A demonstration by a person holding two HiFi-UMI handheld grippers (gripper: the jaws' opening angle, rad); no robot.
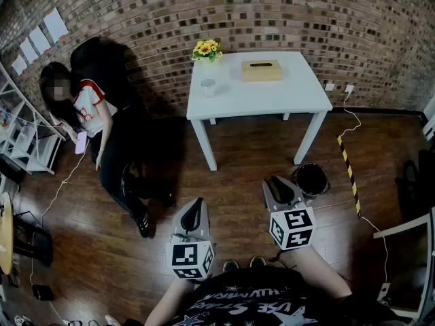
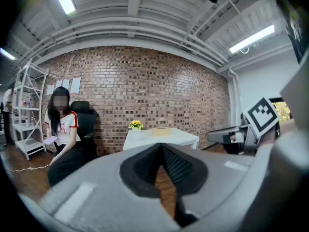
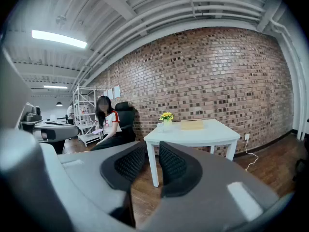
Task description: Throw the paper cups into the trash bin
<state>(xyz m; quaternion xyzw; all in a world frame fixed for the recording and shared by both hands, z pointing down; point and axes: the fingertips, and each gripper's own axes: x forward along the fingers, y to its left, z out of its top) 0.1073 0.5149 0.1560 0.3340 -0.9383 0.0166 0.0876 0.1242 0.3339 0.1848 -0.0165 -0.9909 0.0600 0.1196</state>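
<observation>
The left gripper (image 1: 196, 206) had its jaws shut, the right gripper (image 1: 277, 185) barely apart and empty; grabbing the paper cup (image 1: 208, 87) likely needed them wide.

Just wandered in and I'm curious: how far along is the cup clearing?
Done: nothing visible. A cup stands on the table, and the bin looks dark inside, with no cup showing.
In hand: nothing. The left gripper is shut and empty, the right gripper slightly open and empty, both short of the table.
Left: reach the cup, grip it, drop it in the bin.
</observation>
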